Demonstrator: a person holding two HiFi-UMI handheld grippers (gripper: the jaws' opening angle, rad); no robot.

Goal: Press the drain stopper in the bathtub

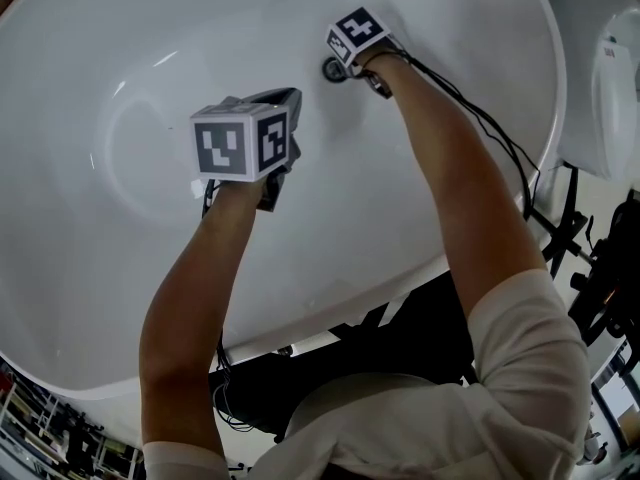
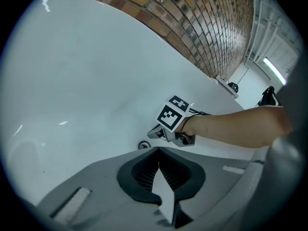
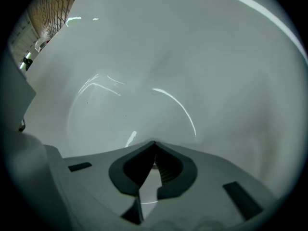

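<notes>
In the bathtub (image 1: 150,48), the drain stopper (image 2: 144,145) sits beside the right gripper's (image 2: 152,134) fingers (image 2: 157,132).

Both bare arms reach down into the white bathtub (image 1: 110,78). The right gripper (image 1: 340,58) is just beside the dark round drain stopper (image 1: 331,70) on the tub floor. The left gripper (image 1: 272,100) hangs near it, clearly apart.
</notes>
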